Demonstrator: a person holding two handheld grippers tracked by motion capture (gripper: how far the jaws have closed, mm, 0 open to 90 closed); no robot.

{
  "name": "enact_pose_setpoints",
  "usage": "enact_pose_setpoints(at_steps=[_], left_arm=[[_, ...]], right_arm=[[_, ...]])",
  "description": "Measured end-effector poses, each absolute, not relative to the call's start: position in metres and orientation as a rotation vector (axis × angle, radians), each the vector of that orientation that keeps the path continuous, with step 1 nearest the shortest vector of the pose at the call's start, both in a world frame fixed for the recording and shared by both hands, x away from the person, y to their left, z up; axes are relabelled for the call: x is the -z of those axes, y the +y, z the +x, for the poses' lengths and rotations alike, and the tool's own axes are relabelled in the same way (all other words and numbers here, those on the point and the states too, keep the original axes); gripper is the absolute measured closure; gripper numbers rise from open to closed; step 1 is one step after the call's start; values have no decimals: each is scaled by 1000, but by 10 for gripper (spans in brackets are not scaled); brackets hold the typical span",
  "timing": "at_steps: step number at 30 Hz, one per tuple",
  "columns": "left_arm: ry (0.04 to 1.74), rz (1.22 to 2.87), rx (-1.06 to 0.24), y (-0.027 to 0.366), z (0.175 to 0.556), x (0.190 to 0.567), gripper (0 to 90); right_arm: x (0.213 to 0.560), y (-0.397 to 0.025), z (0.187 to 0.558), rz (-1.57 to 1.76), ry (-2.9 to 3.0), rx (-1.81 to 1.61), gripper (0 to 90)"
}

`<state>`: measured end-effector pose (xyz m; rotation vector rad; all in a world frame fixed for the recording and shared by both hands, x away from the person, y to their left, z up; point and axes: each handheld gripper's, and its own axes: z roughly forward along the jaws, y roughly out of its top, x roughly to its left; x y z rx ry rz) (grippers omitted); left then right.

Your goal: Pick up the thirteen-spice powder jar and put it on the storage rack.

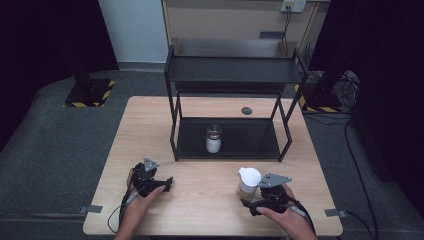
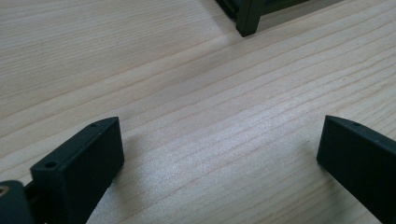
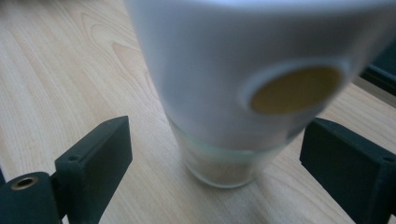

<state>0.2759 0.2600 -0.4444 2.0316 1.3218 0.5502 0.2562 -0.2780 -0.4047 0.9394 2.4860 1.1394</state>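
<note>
A glass jar with a white lid (image 1: 247, 181) stands on the wooden table (image 1: 205, 210) at the front right. In the right gripper view the jar (image 3: 233, 93) is very close, its white lid with a yellow round spot above a clear glass base. My right gripper (image 3: 215, 172) is open, with a jaw on either side of the jar's base and not touching it. My left gripper (image 1: 167, 184) rests low over the front left of the table. It is open over bare wood (image 2: 219, 144). A second jar (image 1: 214, 138) with a clear lid and white contents stands on the lower shelf of the black rack (image 1: 230, 75).
The black two-level rack takes up the back middle of the table; one of its feet (image 2: 246, 21) appears at the top of the left gripper view. A small dark round disc (image 1: 246, 110) lies on the table behind the rack. Tape strips (image 1: 94, 208) mark the table's front corners.
</note>
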Motion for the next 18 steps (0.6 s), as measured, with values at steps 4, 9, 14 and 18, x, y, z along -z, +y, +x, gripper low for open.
enact_pose_setpoints(at_steps=[4, 9, 14, 18], left_arm=[[1321, 2032, -550, 260, 276, 444, 0], [1320, 2033, -548, 260, 276, 444, 0], [1319, 2034, -547, 260, 276, 444, 0], [1318, 2035, -547, 260, 276, 444, 0]], right_arm=[[405, -273, 258, 944, 2473, -1144, 128], [406, -269, 258, 959, 2453, -1149, 167], [406, -267, 259, 970, 2441, -1156, 199], [406, -265, 260, 968, 2434, -1155, 226]])
